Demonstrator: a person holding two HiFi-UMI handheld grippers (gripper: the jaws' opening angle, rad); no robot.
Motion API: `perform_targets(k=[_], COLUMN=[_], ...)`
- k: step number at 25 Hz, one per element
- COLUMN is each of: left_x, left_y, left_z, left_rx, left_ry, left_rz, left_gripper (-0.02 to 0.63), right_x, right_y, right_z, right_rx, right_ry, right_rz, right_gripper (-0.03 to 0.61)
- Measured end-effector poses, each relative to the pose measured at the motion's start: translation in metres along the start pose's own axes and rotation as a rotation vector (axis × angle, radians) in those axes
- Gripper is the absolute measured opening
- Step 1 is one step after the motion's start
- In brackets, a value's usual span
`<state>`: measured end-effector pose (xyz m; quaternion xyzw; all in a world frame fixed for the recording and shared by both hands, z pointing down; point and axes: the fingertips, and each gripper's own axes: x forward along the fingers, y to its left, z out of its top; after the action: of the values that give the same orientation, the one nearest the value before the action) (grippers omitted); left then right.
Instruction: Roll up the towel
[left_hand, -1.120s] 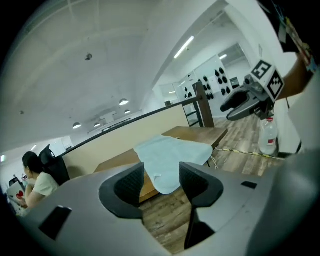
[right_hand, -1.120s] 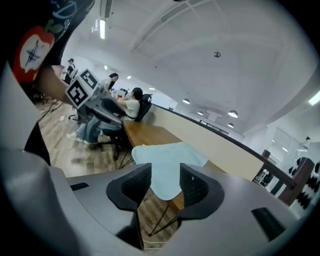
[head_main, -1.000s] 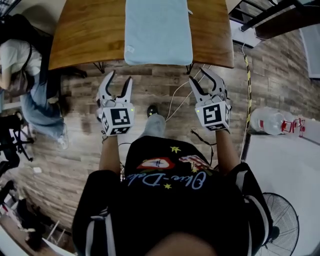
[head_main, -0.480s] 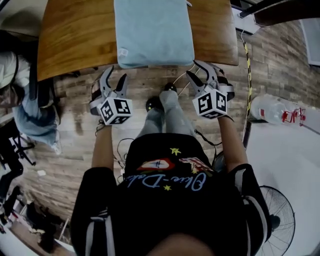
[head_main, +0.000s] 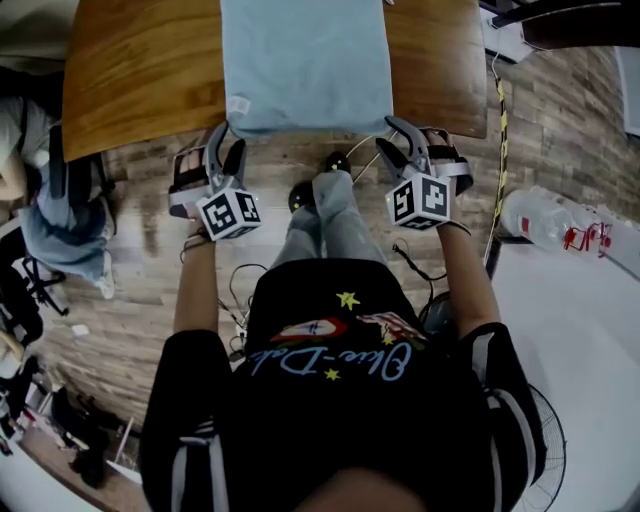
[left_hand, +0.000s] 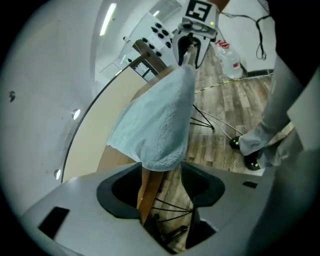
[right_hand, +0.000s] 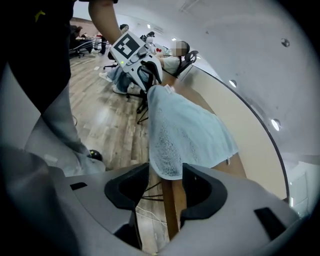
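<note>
The towel (head_main: 305, 60) lies flat on the table (head_main: 130, 70), its near edge at the rim. We have brought the left gripper (head_main: 226, 148) and right gripper (head_main: 408, 140) down to its near corners. Their jaws have just been opening and now straddle the corners, ready to pinch.
</note>
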<state>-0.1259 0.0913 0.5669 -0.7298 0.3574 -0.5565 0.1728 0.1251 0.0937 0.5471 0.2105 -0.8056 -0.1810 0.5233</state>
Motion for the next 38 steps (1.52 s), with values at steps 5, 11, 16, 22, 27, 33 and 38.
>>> perform_targets(k=[5, 11, 16, 22, 27, 33, 38], left_x=[0.002, -0.003, -0.006, -0.013, -0.009, -0.002, 0.006], left_y=[0.001, 0.017, 0.024, 0.028, 0.035, 0.055, 0.075], left_z=[0.008, 0.008, 0.005, 0.01, 0.018, 0.022, 0.023], left_rx=[0.07, 0.029, -0.082, -0.188, -0.257, -0.283, -0.28], left_ry=[-0.03, -0.072, -0.087, -0.097, -0.081, -0.048, -0.038], left_rz=[0.033, 0.039, -0.079, -0.203, -0.351, -0.434, -0.493], left_gripper=[0.164, 0.032, 0.028, 0.028, 0.028, 0.028, 0.028], right_x=[0.009, 0.006, 0.0, -0.011, -0.008, -0.004, 0.008], right_y=[-0.001, -0.008, -0.023, -0.048, -0.075, -0.102, -0.127], right_z=[0.001, 0.01, 0.014, 0.017, 0.016, 0.018, 0.023], right_rx=[-0.015, 0.001, 0.138, 0.259, 0.353, 0.475, 0.499], right_ry=[-0.006, -0.042, -0.103, -0.177, -0.216, -0.281, -0.273], right_rz=[0.02, 0.041, 0.103, 0.164, 0.224, 0.355, 0.376], right_gripper=[0.172, 0.048, 0.029, 0.025, 0.025, 0.025, 0.025])
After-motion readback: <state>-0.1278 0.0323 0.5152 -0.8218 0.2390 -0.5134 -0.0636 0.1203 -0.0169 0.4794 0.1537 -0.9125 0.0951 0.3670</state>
